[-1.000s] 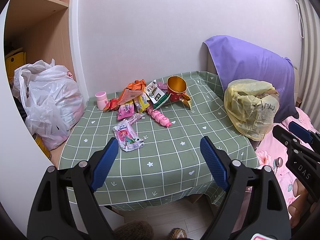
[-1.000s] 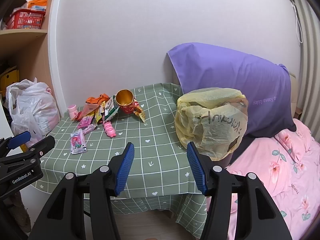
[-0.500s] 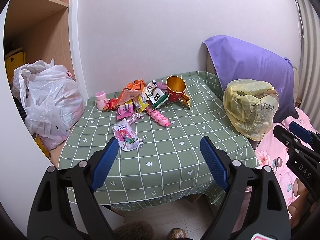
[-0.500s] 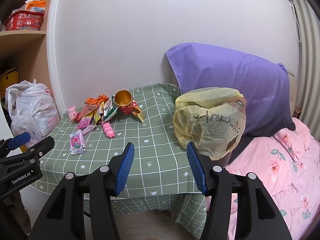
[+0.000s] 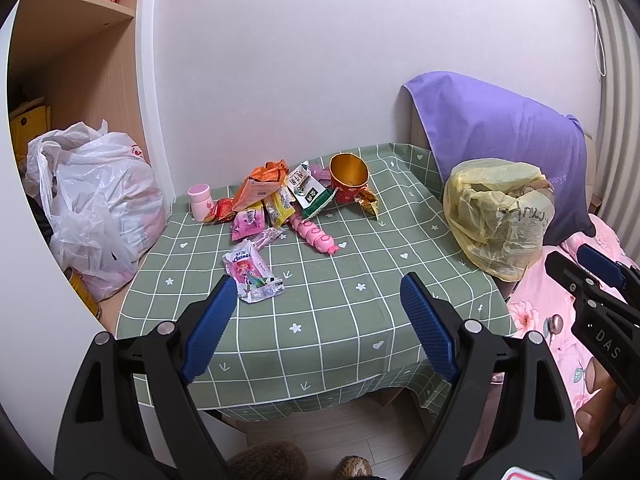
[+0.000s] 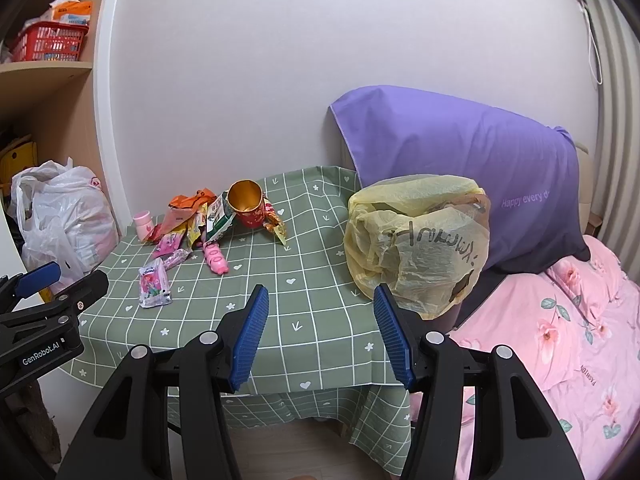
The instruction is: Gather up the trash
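A heap of snack wrappers [image 5: 276, 200] lies at the far side of the green checked table [image 5: 328, 312], with a tipped red and gold cup [image 5: 349, 178], a pink tube [image 5: 316, 236] and a pink tissue pack [image 5: 252, 276] nearer me. A yellow trash bag [image 5: 500, 216] stands at the table's right edge; it also shows in the right wrist view [image 6: 420, 244]. My left gripper [image 5: 316, 320] is open and empty, above the table's front edge. My right gripper [image 6: 320, 328] is open and empty, in front of the table beside the bag.
A full white plastic bag [image 5: 96, 204] sits left of the table by a wooden shelf [image 5: 68, 24]. A small pink cup [image 5: 199, 200] stands at the table's back left. A purple pillow [image 6: 460, 160] and a pink flowered bed [image 6: 560, 340] lie to the right.
The right wrist view has drifted slightly, so the table and bag sit a little further left. Both grippers stay open. The trash has not moved.
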